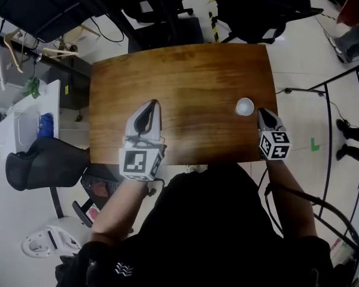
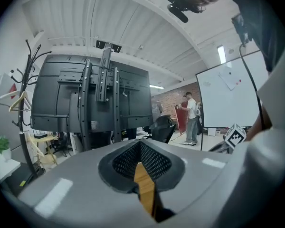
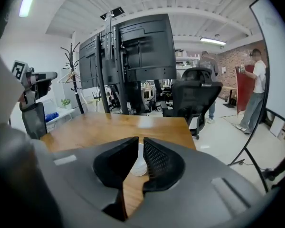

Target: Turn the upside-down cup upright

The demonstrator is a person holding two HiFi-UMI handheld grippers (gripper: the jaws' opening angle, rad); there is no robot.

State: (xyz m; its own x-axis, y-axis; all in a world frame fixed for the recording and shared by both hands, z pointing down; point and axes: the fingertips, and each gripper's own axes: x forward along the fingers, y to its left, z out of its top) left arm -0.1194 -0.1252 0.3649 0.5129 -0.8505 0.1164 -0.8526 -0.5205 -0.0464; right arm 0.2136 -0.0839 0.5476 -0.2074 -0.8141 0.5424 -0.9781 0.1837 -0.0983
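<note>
A small white cup [image 1: 244, 106] stands on the wooden table [image 1: 185, 76] close to its right edge. In the right gripper view the cup [image 3: 138, 164] shows through the slit between the jaws, and its wider end seems to rest on the wood. My right gripper [image 1: 260, 110] sits just right of and nearer than the cup. Its jaws stand a narrow gap apart around nothing [image 3: 139, 140], with the cup just beyond the tips. My left gripper [image 1: 154, 103] hovers over the table's middle left. Its jaws meet at the tips and hold nothing [image 2: 140, 144].
The table's right edge [image 1: 274, 94] runs just past the cup. Black office chairs [image 1: 251, 8] stand beyond the far edge, and another chair [image 1: 42, 160] stands at the near left. A whiteboard stand's legs [image 1: 329, 124] are on the floor at right.
</note>
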